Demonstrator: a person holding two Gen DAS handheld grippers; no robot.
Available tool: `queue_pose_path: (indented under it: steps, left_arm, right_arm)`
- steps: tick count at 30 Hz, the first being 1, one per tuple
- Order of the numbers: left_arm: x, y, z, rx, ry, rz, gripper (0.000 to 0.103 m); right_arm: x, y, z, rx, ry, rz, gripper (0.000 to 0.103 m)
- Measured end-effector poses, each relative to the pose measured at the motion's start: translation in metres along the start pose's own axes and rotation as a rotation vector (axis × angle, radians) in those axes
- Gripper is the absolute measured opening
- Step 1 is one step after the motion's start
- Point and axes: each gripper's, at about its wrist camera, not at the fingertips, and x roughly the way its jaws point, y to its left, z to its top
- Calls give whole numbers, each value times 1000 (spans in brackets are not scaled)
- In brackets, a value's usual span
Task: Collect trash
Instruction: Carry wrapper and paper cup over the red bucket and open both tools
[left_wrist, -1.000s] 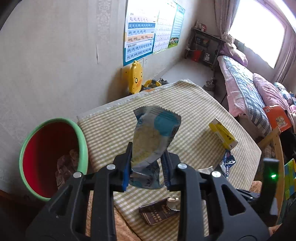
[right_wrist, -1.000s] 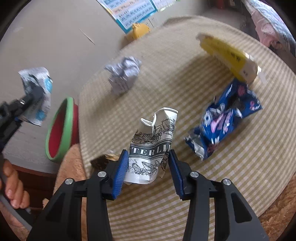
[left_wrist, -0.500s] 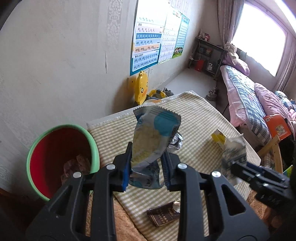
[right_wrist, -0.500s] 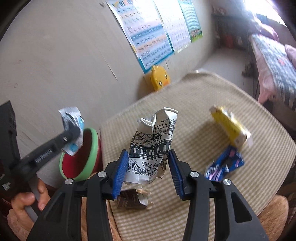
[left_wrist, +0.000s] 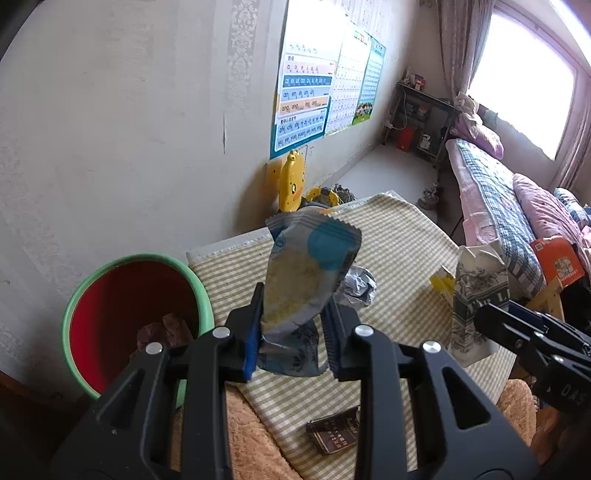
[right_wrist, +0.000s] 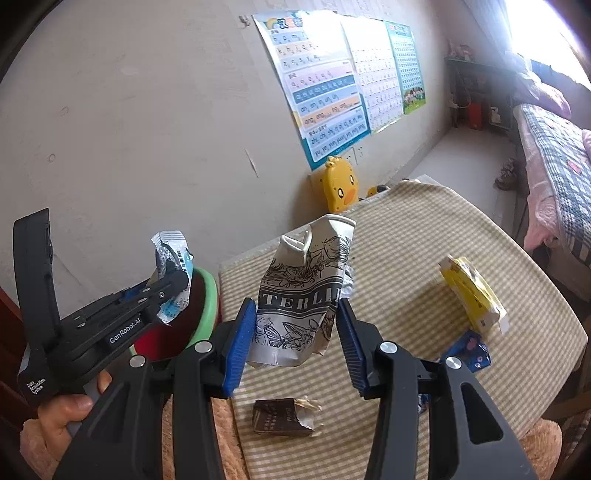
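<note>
Red bin (left_wrist: 110, 317) w/ crumpled wrappers (left_wrist: 164, 328) inside, by table (left_wrist: 406, 236)

Right gripper (right_wrist: 295, 332) with crushed carton (right_wrist: 303, 295) now lifted off the table (right_wrist: 480, 236).

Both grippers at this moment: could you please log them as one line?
left gripper: shut on blue wrapper | right gripper: shut on crushed carton | bin: beside table

Crumpled foil ball (left_wrist: 356, 286) half-hidden behind wrapper (left_wrist: 306, 280) at 12 o'clock; blue packet (right_wrist: 467, 350) partly blocked by right hand-held gripper (right_wrist: 295, 341); bin (left_wrist: 136, 317) contents too dim to ID.
</note>
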Motion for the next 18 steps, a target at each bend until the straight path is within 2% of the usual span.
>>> queue_pose_path:
  steps: [18]
  left_arm:
    - [2,38,-4,-67,-9,72,27]
  right_arm:
    - [34,34,2,-70,66,35,43]
